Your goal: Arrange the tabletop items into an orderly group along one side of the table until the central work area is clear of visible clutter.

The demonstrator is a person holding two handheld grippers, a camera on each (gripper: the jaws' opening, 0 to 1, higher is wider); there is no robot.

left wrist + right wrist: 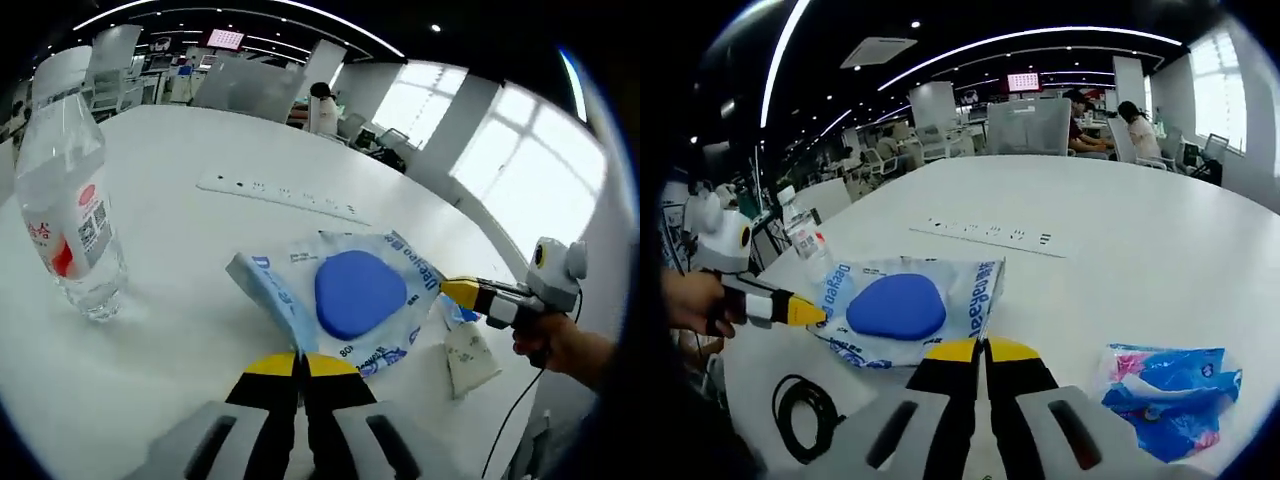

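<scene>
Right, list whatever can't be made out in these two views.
- Wet-wipes pack: in the left gripper view its near edge is hidden behind the left claw; small print too small to read.
- Water bottle: label text too small; in the right gripper view the bottle is tiny.
- Tissue packet: print blurred at the right view's edge.
- Black cable: its end runs out of view.

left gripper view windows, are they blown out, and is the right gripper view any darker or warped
Left gripper view: the windows are blown out to white, and the water bottle bows with the fisheye. Right gripper view: dimmer, ceiling dark with curved light strips, the table evenly lit; the blue tissue pack at the edge looks slightly soft.
</scene>
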